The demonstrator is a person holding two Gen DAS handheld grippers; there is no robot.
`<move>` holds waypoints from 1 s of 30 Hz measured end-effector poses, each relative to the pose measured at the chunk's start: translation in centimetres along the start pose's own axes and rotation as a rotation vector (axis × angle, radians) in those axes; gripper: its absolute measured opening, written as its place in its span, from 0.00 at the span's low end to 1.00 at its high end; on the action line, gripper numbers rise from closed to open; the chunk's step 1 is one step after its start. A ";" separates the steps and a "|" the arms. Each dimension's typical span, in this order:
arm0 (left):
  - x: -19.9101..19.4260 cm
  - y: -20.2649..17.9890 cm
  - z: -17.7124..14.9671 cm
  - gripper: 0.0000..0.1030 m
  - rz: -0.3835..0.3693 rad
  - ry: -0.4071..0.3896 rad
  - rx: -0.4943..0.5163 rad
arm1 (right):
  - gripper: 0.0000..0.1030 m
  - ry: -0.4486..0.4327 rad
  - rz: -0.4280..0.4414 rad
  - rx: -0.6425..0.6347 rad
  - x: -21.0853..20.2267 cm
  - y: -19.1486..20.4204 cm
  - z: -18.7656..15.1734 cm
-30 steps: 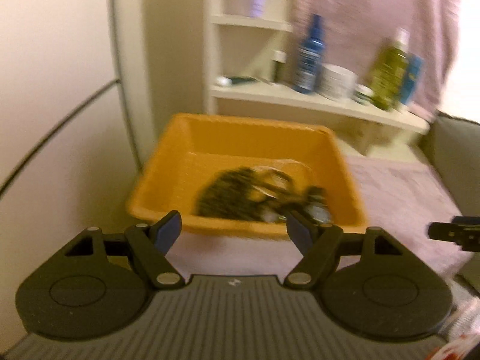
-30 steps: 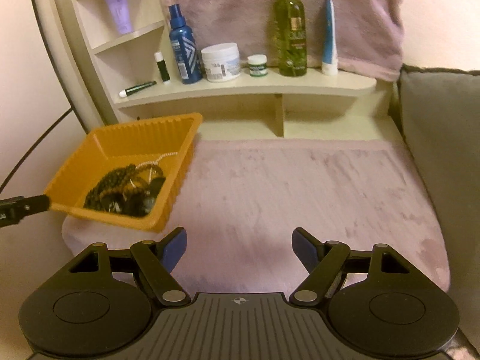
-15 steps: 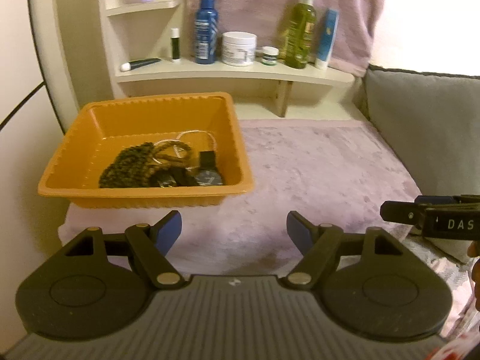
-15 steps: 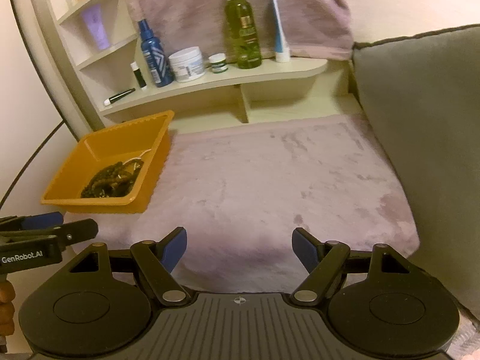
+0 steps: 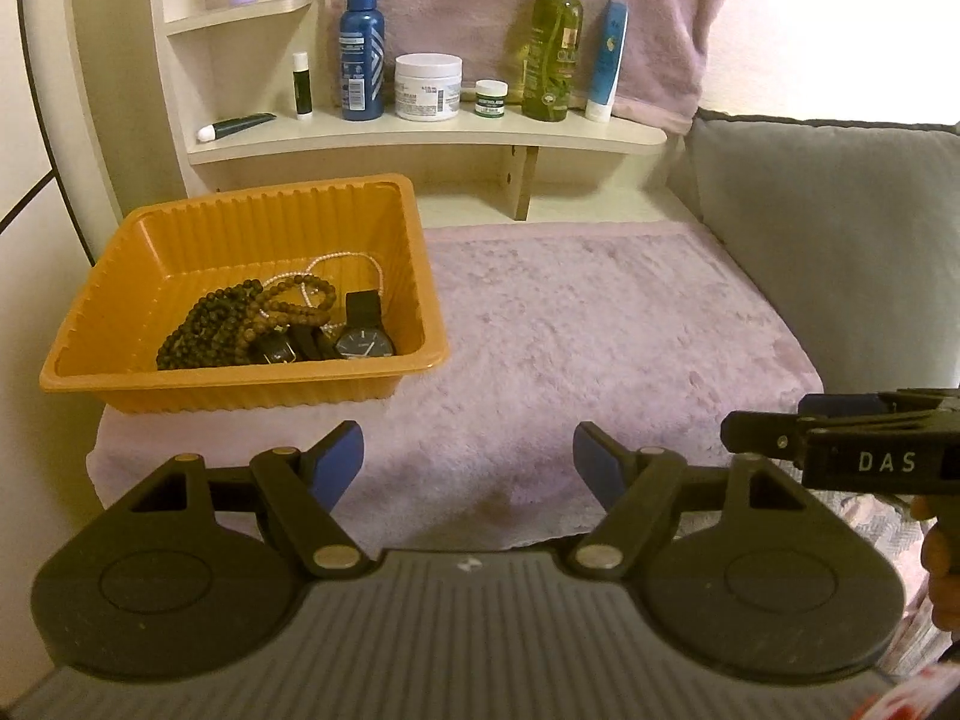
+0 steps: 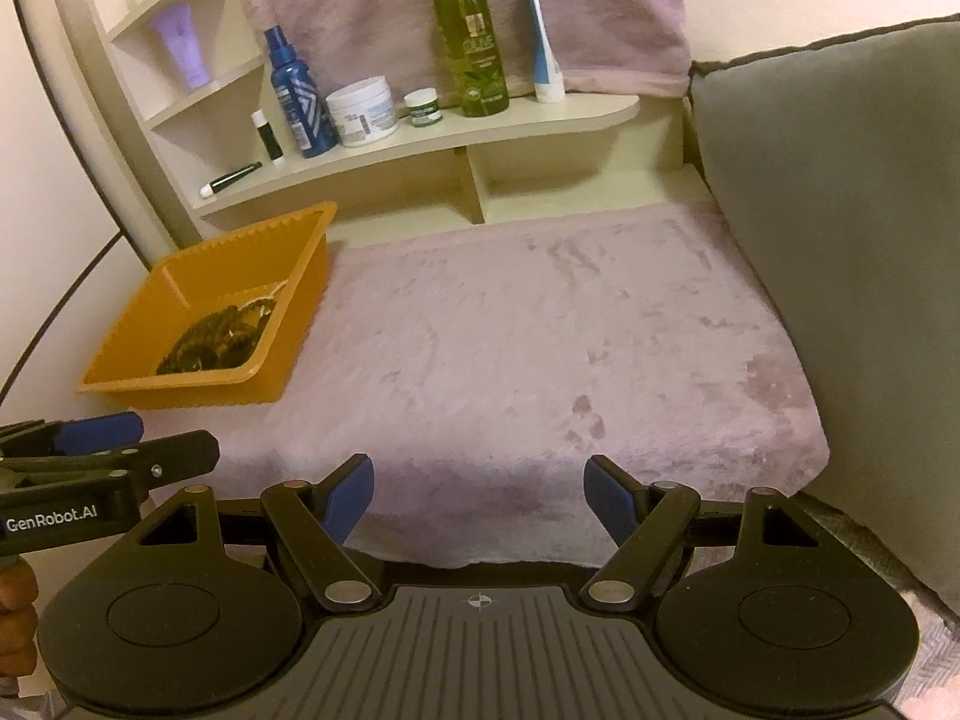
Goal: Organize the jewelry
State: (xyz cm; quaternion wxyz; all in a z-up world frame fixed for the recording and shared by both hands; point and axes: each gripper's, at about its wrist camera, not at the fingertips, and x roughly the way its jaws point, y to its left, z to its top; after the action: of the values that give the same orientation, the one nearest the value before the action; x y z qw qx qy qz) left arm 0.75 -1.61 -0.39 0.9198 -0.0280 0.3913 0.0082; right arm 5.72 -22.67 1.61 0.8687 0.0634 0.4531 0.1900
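An orange tray (image 5: 120,372) sits at the left end of a pink plush mat (image 5: 600,324). It holds dark bead strands (image 5: 216,330), a thin pearl strand (image 5: 336,261) and two dark watches (image 5: 364,342). The tray also shows in the right wrist view (image 6: 180,387). My left gripper (image 5: 468,459) is open and empty, hovering at the mat's front edge, right of the tray. My right gripper (image 6: 479,495) is open and empty, at the mat's front edge. Each gripper shows from the side in the other's view.
A cream shelf (image 5: 432,132) behind the mat carries a blue spray bottle (image 5: 362,54), a white jar (image 5: 428,87), a green bottle (image 5: 552,42) and tubes. A grey cushion (image 5: 840,228) borders the mat on the right.
Both grippers have drawn back from the tray and mat, so more of the scene shows. The left view has swung right, off the tray. Both stay open and empty.
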 end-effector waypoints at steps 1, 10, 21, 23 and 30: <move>0.0 0.0 0.0 0.73 -0.002 0.000 0.000 | 0.75 0.002 -0.001 -0.002 0.1 0.1 0.0; 0.1 0.1 -0.1 0.73 -0.005 0.001 -0.008 | 0.75 0.007 -0.002 -0.010 0.4 0.3 0.1; 0.1 0.1 -0.1 0.73 -0.007 0.003 -0.008 | 0.75 0.011 -0.001 -0.011 0.4 0.3 0.1; 0.1 0.1 -0.1 0.73 -0.009 0.003 -0.008 | 0.75 0.011 0.000 -0.011 0.4 0.4 0.1; 0.1 0.1 -0.1 0.73 -0.011 0.005 -0.009 | 0.75 0.011 -0.001 -0.014 0.5 0.7 0.1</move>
State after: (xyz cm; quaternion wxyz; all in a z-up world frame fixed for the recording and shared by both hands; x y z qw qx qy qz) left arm 0.77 -1.50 -0.56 0.9188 -0.0343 0.3932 0.0047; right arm 5.90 -21.84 1.48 0.8667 0.0559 0.4564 0.1932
